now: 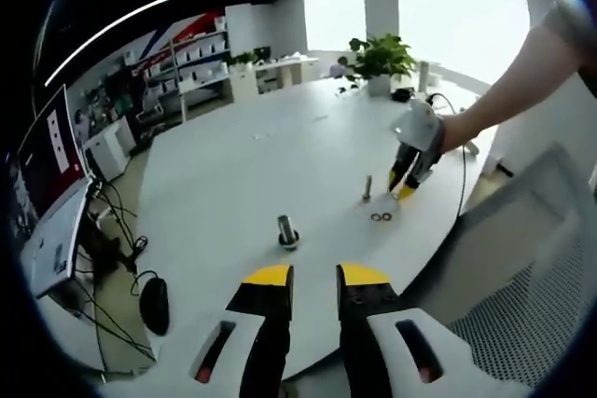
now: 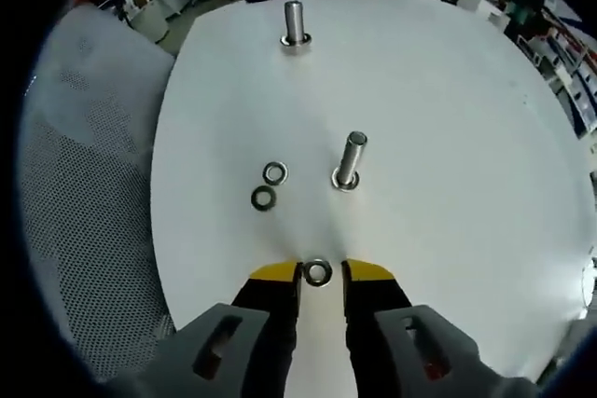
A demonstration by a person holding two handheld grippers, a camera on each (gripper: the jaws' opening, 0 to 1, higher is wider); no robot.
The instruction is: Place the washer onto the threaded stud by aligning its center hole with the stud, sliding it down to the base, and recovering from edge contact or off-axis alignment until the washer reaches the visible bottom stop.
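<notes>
A washer (image 2: 318,273) sits pinched between the yellow tips of the right gripper (image 2: 321,274), its jaws narrowed onto its rim, low over the white table (image 2: 448,156). Just ahead of it stands the near threaded stud (image 2: 349,161), upright, with a ring at its base. Two loose washers (image 2: 269,185) lie flat on the table left of that stud, close together. Well beyond the stud, near the table's far edge, stands a second stud (image 2: 295,23).

In the left gripper view, the left gripper (image 1: 314,274) hangs over the table edge, jaws narrowly parted with nothing between them, the second stud (image 1: 286,229) just ahead. A potted plant (image 1: 378,61) stands far back.
</notes>
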